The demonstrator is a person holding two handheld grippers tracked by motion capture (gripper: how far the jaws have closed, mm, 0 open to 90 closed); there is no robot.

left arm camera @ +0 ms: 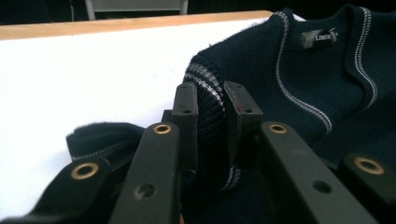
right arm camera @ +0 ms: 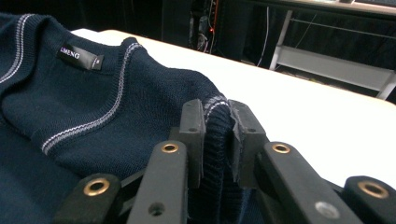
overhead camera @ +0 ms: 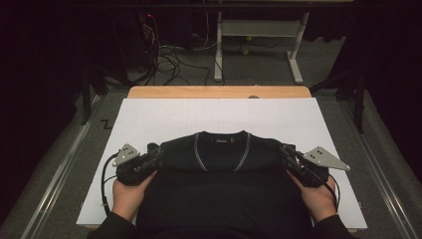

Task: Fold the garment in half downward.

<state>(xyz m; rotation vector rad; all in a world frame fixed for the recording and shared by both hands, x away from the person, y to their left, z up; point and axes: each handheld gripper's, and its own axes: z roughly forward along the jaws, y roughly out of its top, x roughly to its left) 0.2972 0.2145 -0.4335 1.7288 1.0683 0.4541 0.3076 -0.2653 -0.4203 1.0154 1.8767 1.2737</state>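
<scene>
From the high view, a dark navy sweater (overhead camera: pixel 219 184) lies flat on the white worktop (overhead camera: pixel 164 117), collar away from the person and hem hanging toward the near edge. The left gripper (overhead camera: pixel 152 152) bites the left shoulder edge and the right gripper (overhead camera: pixel 286 152) the right one, level with each other. The step looks like a fold or a lift of the shoulders; to do it well, both hands should probably move together at one height, so the collar stays centred and the cloth does not skew.

In the left gripper view, the jaws are clenched on a striped ribbed edge (left arm camera: pixel 208 100) bunched between them. The bite is deep enough, I judge, to hold under a gentle pull.

In the right gripper view, the jaws likewise pinch a ribbed fold (right arm camera: pixel 215 121) with a pale stripe at its top. Keeping tension light should avoid stretching the knit.
</scene>
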